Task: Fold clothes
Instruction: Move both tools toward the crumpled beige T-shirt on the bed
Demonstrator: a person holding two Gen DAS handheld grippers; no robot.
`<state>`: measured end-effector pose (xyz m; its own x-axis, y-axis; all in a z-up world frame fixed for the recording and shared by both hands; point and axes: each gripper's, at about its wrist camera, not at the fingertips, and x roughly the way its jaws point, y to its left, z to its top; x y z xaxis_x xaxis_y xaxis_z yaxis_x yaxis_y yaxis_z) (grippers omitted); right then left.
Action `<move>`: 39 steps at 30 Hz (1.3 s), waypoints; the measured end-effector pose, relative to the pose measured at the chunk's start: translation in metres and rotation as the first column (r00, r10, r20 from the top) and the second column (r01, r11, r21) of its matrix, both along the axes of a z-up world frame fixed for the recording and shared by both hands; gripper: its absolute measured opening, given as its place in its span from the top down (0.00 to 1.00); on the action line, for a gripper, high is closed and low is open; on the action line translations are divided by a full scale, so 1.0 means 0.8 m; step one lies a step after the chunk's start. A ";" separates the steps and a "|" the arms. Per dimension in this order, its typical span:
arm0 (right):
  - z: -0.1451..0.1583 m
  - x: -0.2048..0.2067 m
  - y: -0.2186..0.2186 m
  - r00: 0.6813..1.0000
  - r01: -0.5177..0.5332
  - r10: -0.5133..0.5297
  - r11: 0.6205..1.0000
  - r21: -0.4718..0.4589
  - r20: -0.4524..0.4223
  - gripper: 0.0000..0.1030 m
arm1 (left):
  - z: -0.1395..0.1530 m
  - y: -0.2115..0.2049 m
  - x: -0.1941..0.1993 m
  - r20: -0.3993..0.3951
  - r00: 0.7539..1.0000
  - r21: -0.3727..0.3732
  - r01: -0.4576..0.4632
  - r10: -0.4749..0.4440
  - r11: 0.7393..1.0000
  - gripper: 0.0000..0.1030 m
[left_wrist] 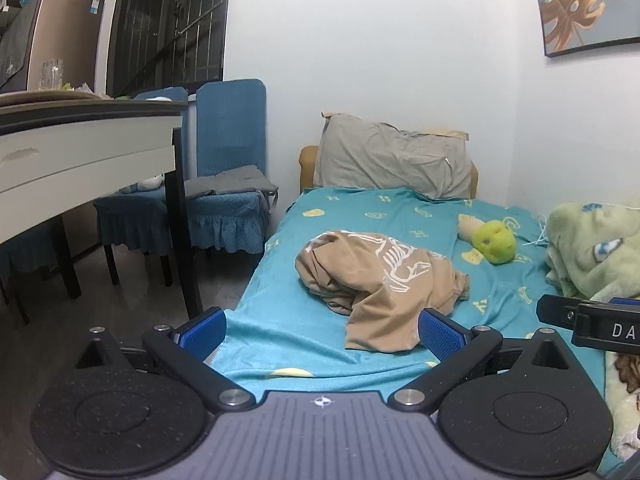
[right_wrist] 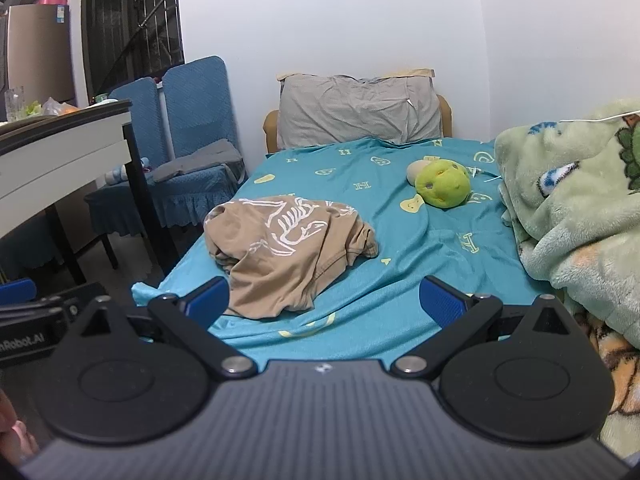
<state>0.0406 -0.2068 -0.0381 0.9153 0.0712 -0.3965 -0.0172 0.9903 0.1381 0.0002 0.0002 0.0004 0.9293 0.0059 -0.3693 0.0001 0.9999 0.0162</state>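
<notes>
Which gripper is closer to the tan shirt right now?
Left. The left gripper faces the tan shirt almost head-on, hem by its right finger. The right gripper is further right; the shirt lies toward its left finger. Both open.

One tan shirt [right_wrist: 286, 248], one green plush toy [right_wrist: 440, 184], one grey pillow [right_wrist: 356, 114], one fleece blanket [right_wrist: 576, 208], one bed [right_wrist: 440, 264], two blue chairs [right_wrist: 192, 140], one bench [right_wrist: 60, 160].

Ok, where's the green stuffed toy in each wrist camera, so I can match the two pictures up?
Left wrist: green stuffed toy right of centre, beyond the tan shirt.
Right wrist: toy right of centre, upper bed.
Shared landmark: grey pillow at the head of the bed.
</notes>
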 end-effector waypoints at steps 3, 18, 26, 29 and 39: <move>-0.001 0.000 -0.001 1.000 -0.001 0.001 1.000 0.005 0.001 0.00 | 0.004 0.002 0.002 -0.014 1.000 -0.015 -0.001 0.001 1.000 0.00; 0.006 -0.003 0.000 1.000 0.001 -0.001 1.000 0.008 0.007 0.00 | -0.001 -0.004 -0.001 0.000 1.000 -0.004 -0.005 0.005 1.000 0.00; 0.002 -0.002 -0.001 1.000 0.006 -0.006 1.000 0.008 0.012 0.00 | -0.003 -0.005 -0.002 0.001 1.000 0.006 0.000 0.000 1.000 0.00; 0.005 -0.002 -0.001 1.000 0.009 -0.009 1.000 0.010 0.013 0.00 | -0.003 -0.006 -0.002 -0.001 1.000 0.010 -0.001 0.001 1.000 0.00; 0.061 0.020 0.003 0.997 0.011 -0.016 0.997 0.081 0.070 0.00 | -0.006 -0.008 0.004 -0.030 1.000 0.027 -0.008 0.009 1.000 0.00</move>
